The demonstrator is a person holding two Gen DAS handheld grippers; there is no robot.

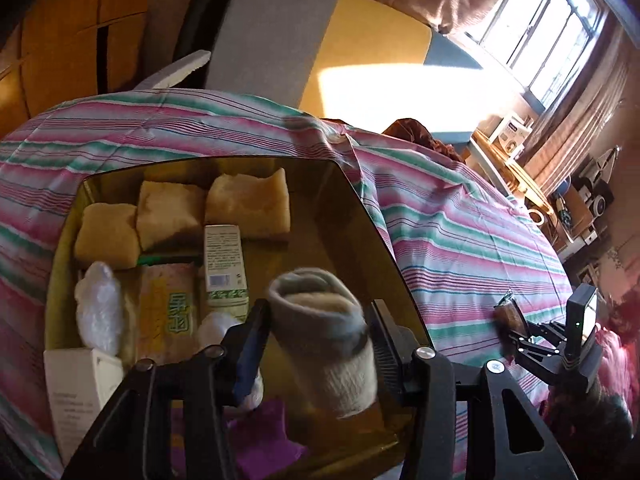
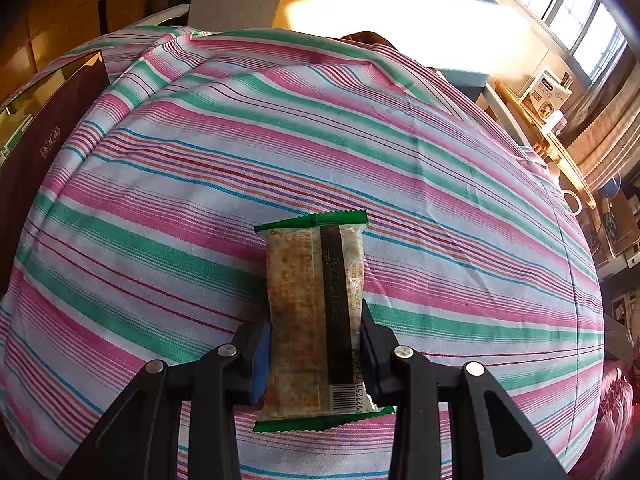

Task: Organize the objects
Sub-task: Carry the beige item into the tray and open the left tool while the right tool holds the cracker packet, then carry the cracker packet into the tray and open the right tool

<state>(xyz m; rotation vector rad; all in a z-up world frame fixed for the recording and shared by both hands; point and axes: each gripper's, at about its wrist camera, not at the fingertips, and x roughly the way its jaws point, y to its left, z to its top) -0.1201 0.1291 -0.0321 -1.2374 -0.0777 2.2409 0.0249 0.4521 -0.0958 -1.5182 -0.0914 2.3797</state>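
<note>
In the left wrist view, the left tool [image 1: 316,332] is carrying a rolled grey sock [image 1: 326,336] between its jaws over the open box [image 1: 372,216]. The near pad seems to be pressing the roll, while a sliver of gap shows at the other side, so the grip looks light and partly blurred. A good placement probably means lowering the roll into the bare strip along the right side of the box, then letting go only once it is resting on the bottom. The left and far parts are already filling up: three folded yellow cloths [image 1: 176,216] along the far wall, a white carton [image 1: 224,268] and a yellow packet [image 1: 170,312] in the middle, a crinkled white bag [image 1: 98,304] at the left, a purple cloth [image 1: 264,436] near. The box wall on the right is standing close to the outer finger and could catch it. Far right, the right tool [image 1: 516,332] is waiting over the striped bedsheet [image 1: 460,240].

In the right wrist view, the right tool [image 2: 316,344] is clamping a green-edged snack bar [image 2: 314,312] by its near half, both pads touching the wrapper, above the striped bedsheet [image 2: 360,128]. The box [image 2: 44,132] is sitting far left, well apart.
</note>
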